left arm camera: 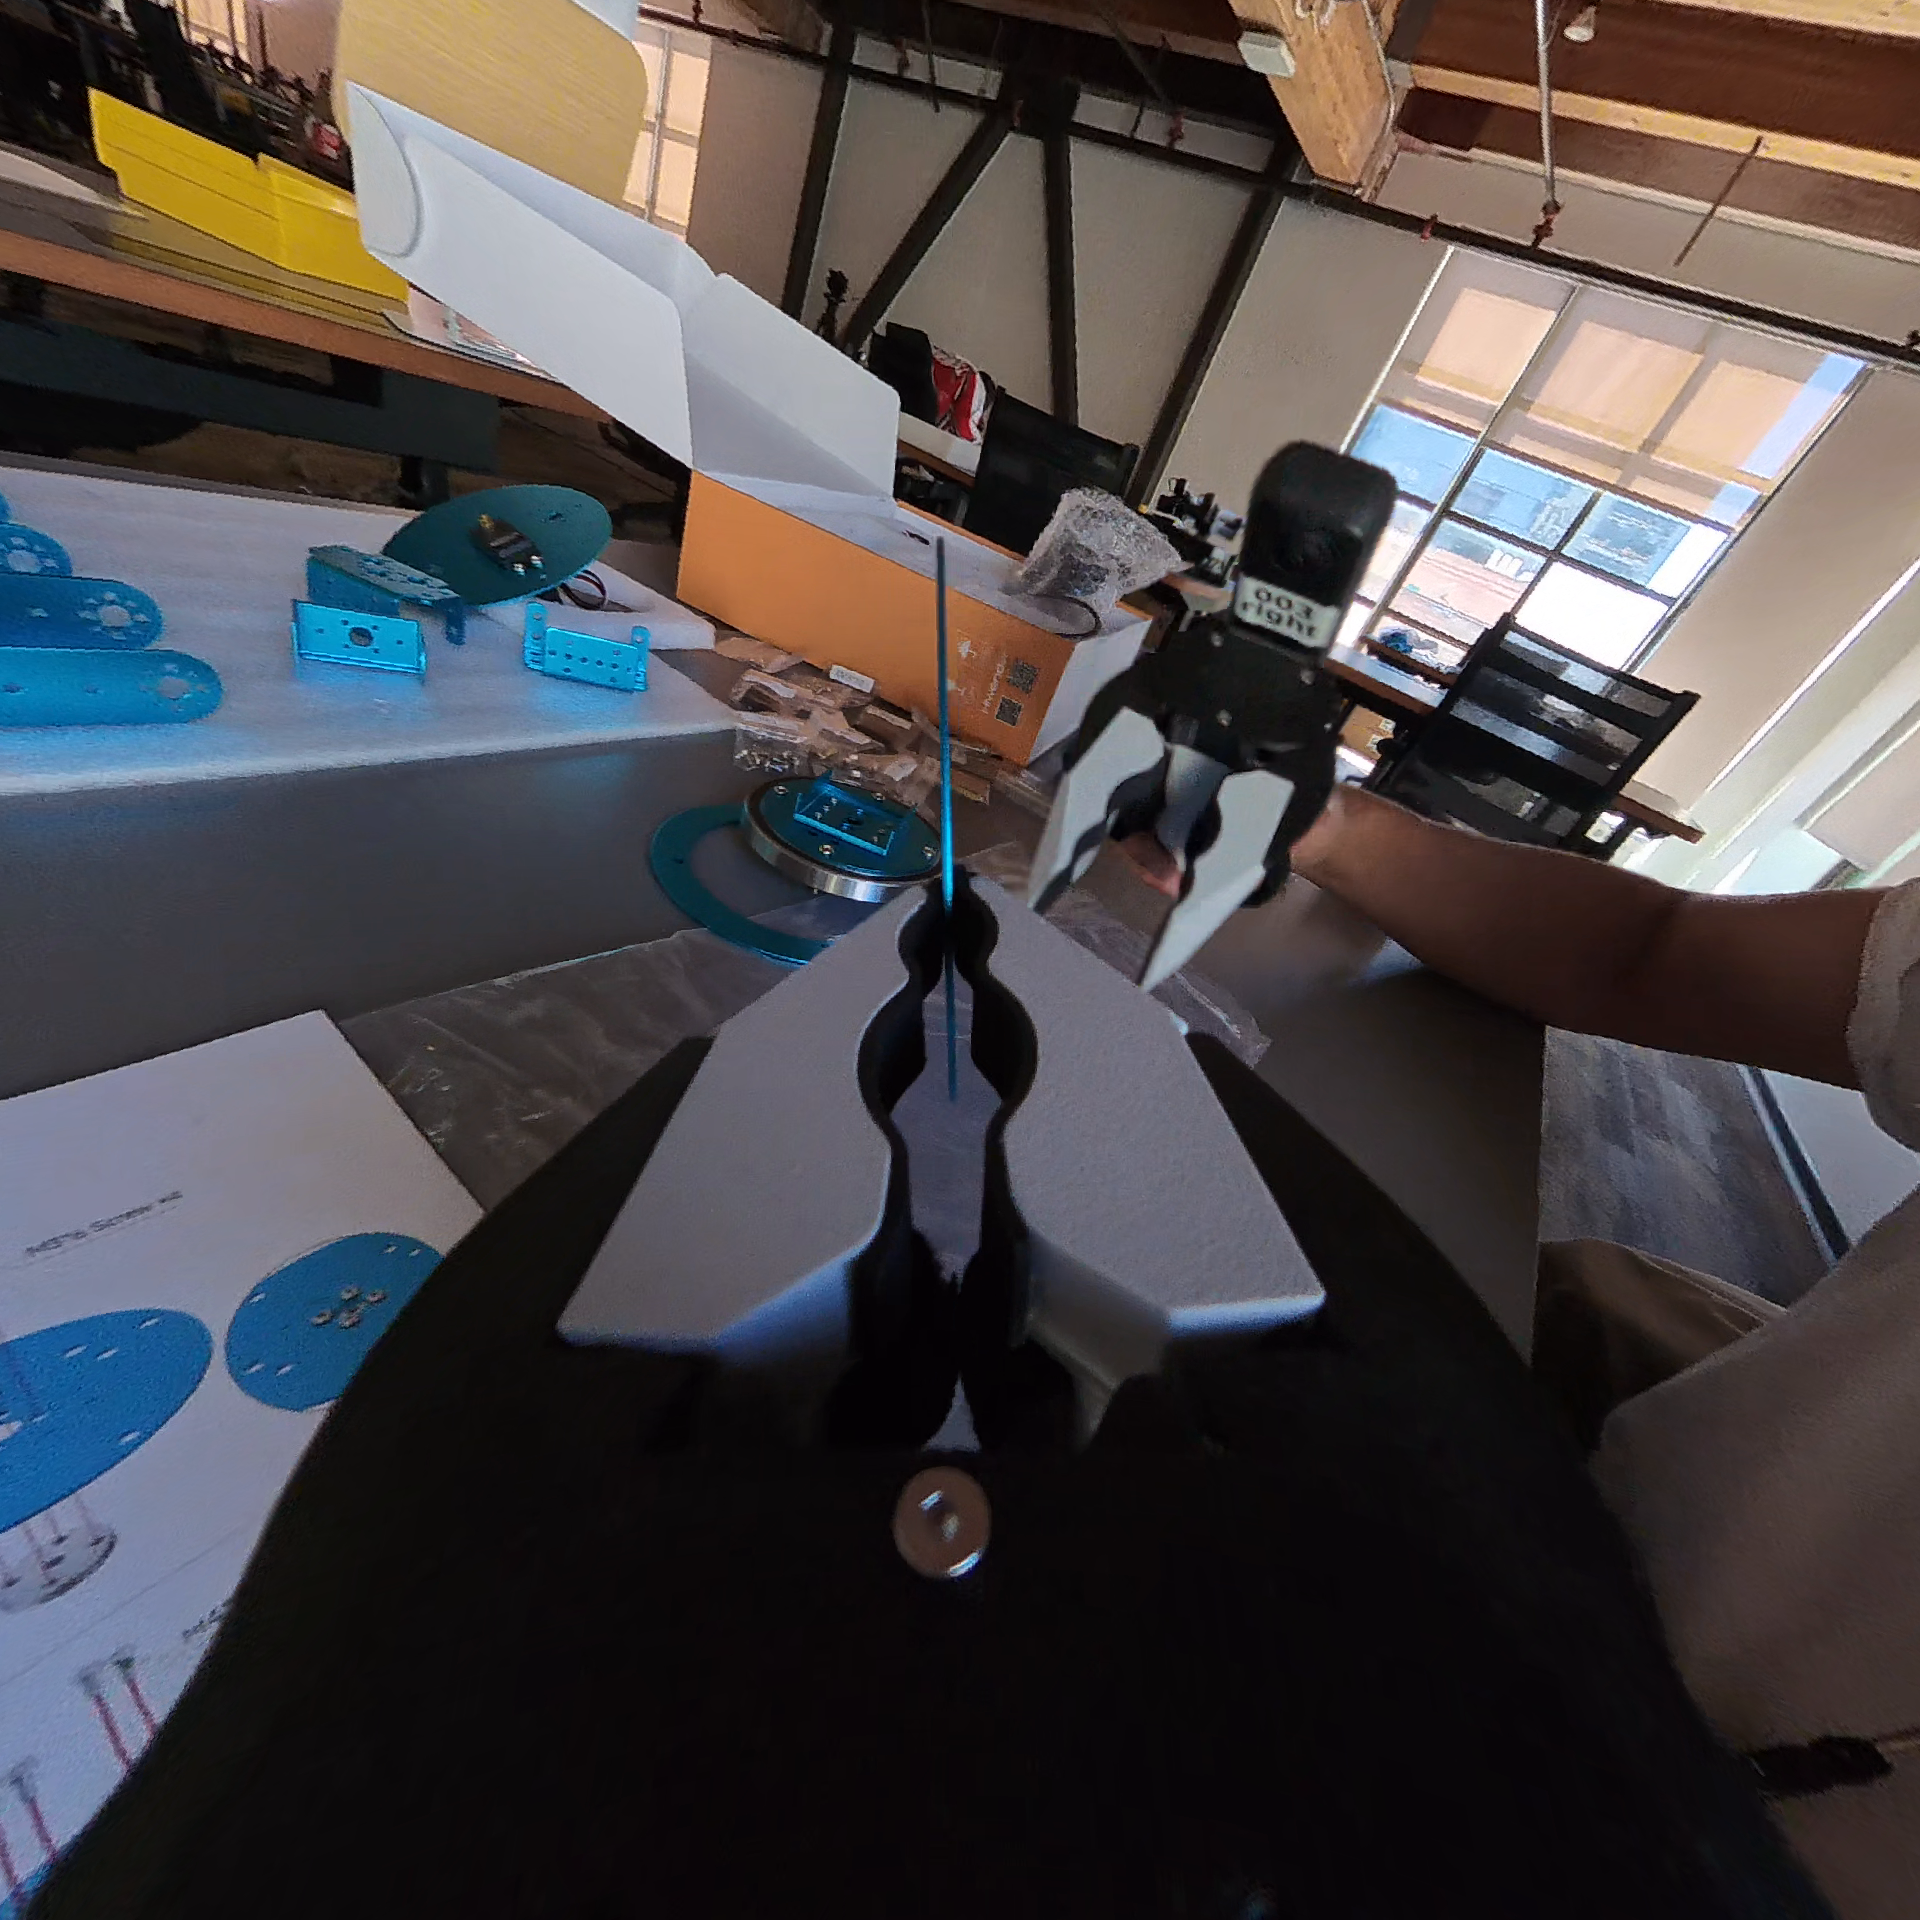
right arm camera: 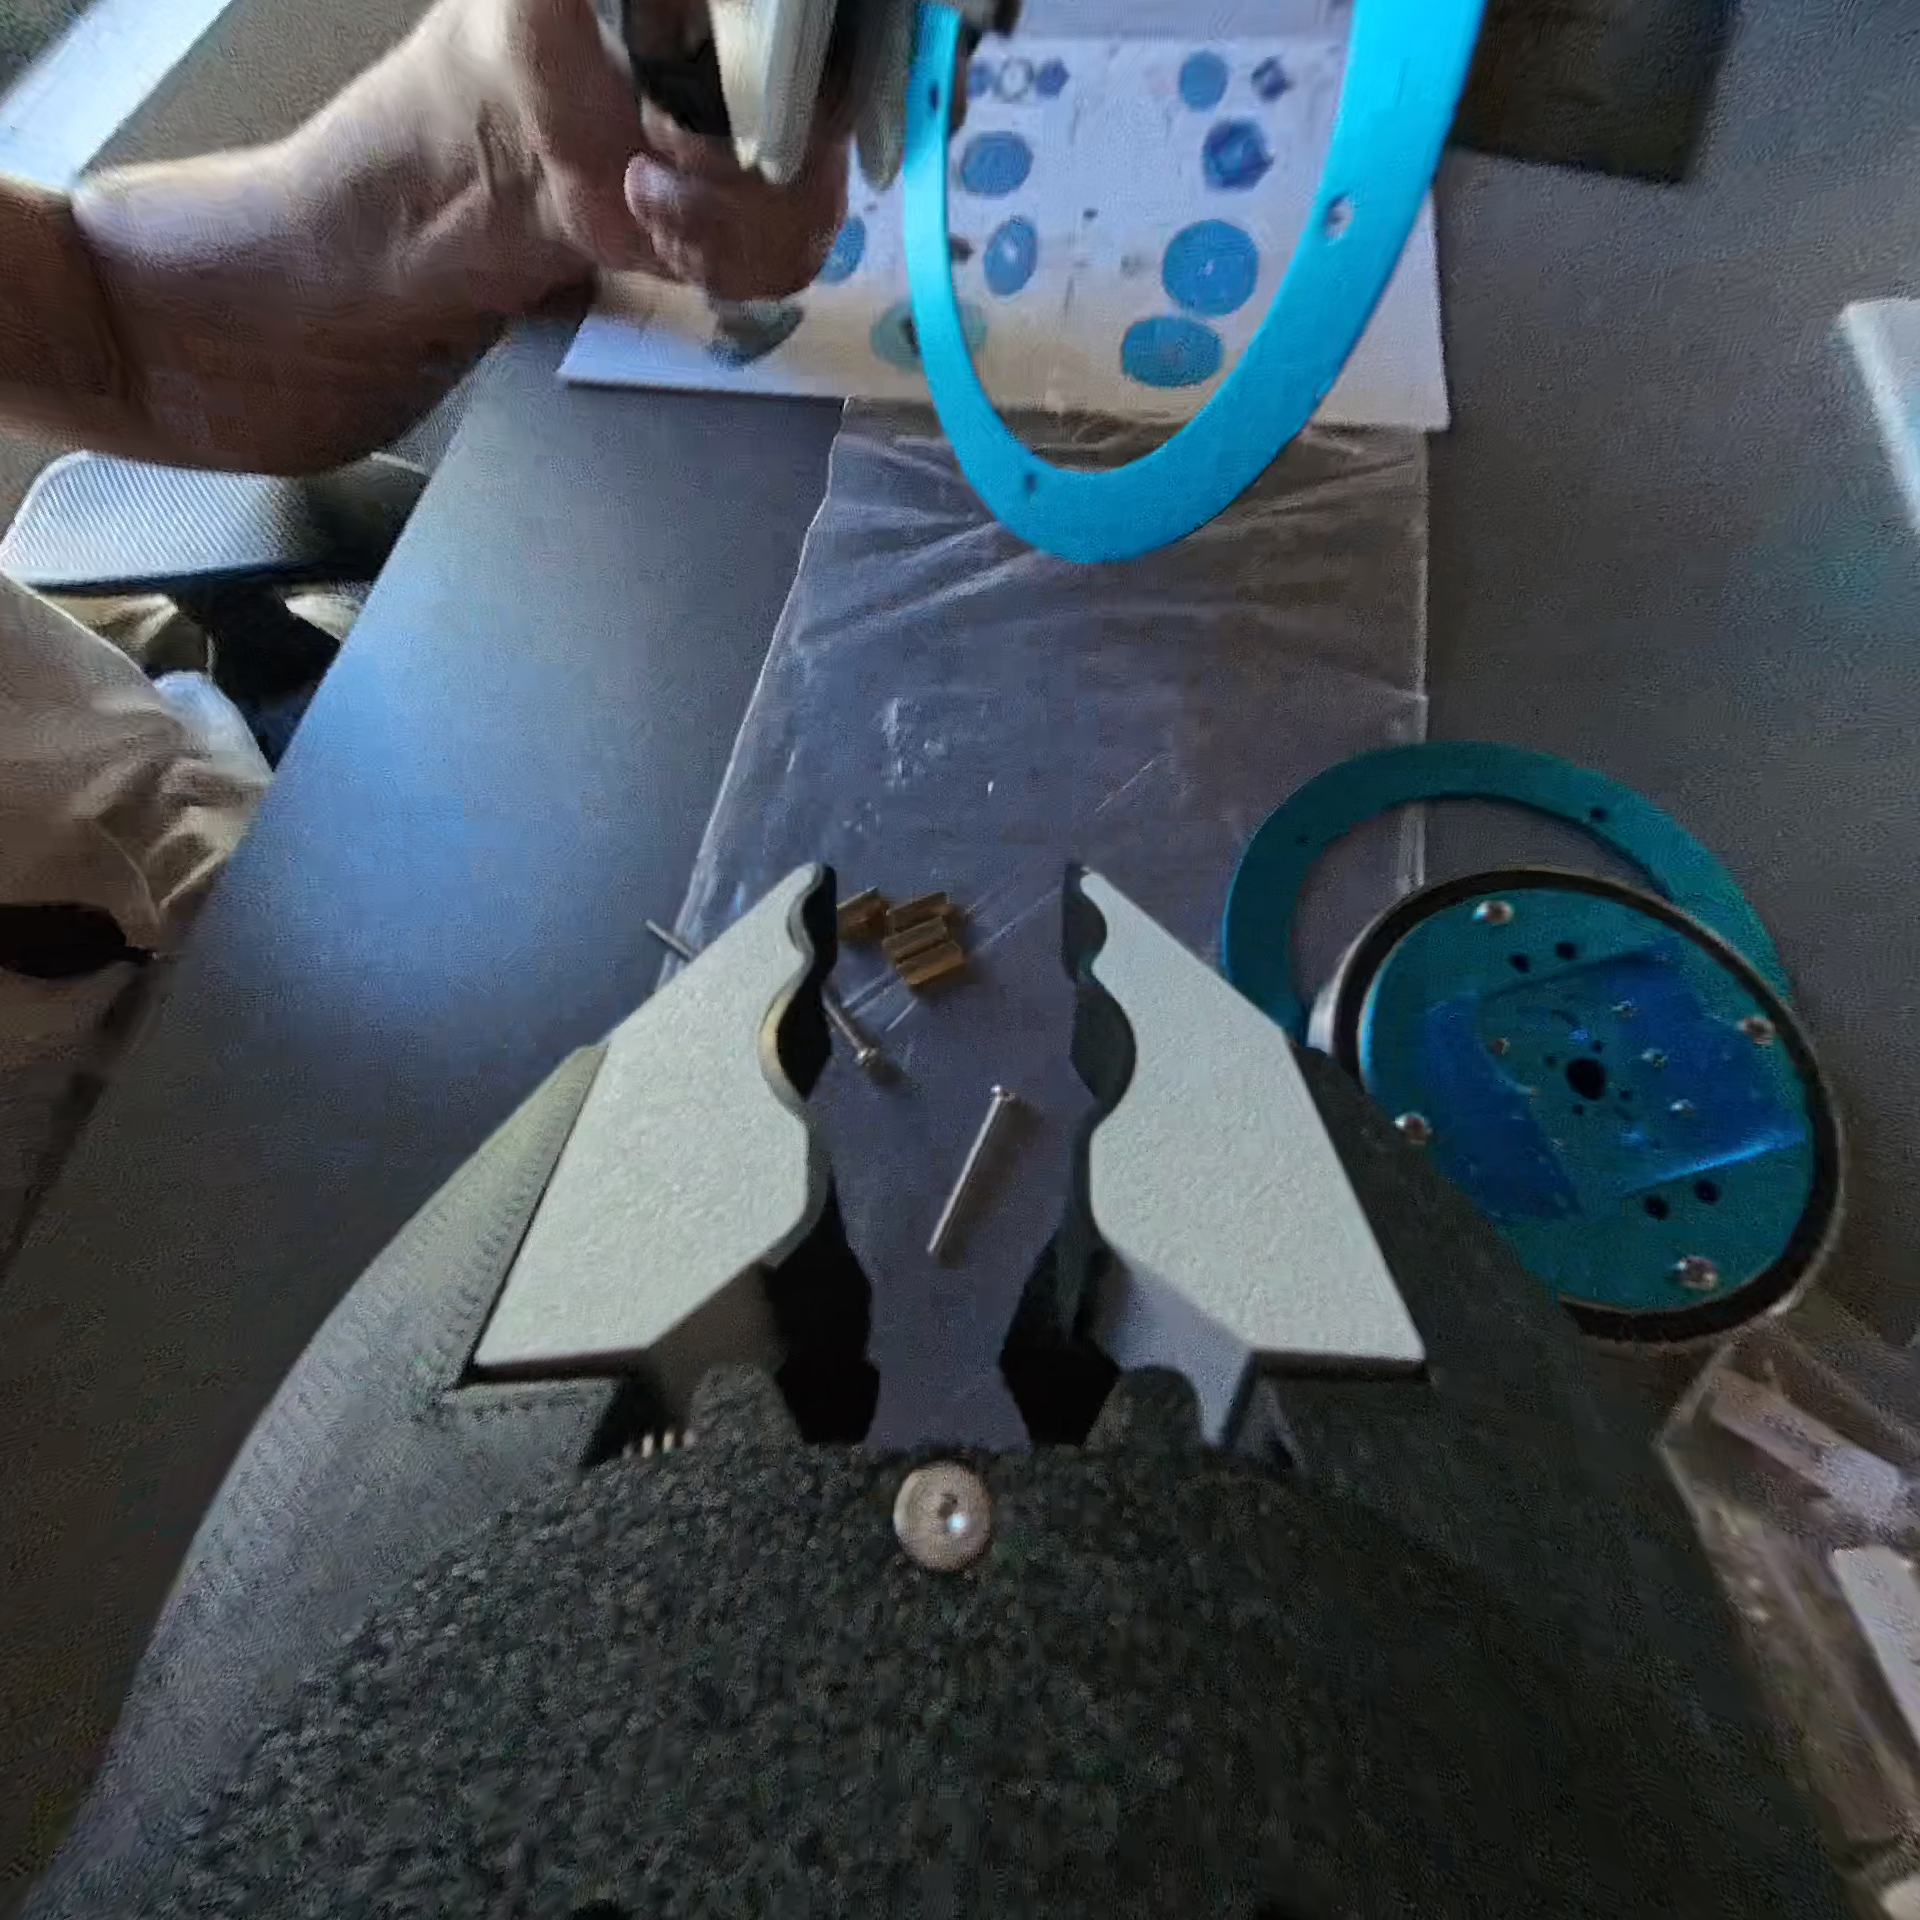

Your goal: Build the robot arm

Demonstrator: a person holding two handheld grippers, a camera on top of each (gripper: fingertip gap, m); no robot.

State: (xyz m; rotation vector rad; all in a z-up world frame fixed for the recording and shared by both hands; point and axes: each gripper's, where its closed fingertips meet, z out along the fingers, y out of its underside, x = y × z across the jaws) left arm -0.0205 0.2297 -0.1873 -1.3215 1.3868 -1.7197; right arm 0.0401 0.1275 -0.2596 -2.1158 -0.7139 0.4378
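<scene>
We see our left gripper [left arm camera: 951,904] clamped on a thin blue metal ring [right arm camera: 1195,312], held edge-on so that in the left wrist view it shows only as a narrow blue line rising straight ahead from between the fingertips. From the right wrist view the same ring hangs in the air, ahead of and above our right gripper [right arm camera: 951,914], over a printed sheet [right arm camera: 1351,343] showing blue parts.

Our right gripper is spread wide and holds nothing. It hovers over a clear plastic bag [right arm camera: 1091,675] lying on the dark table [right arm camera: 468,779]. Between its fingers lie a long screw [right arm camera: 971,1169], a shorter screw [right arm camera: 857,1039], and, just past the tips, a small cluster of brass standoffs [right arm camera: 914,935].

Just to the right of that gripper sits a round blue turntable base [right arm camera: 1590,1101], resting partly on a second blue ring [right arm camera: 1455,779].
</scene>
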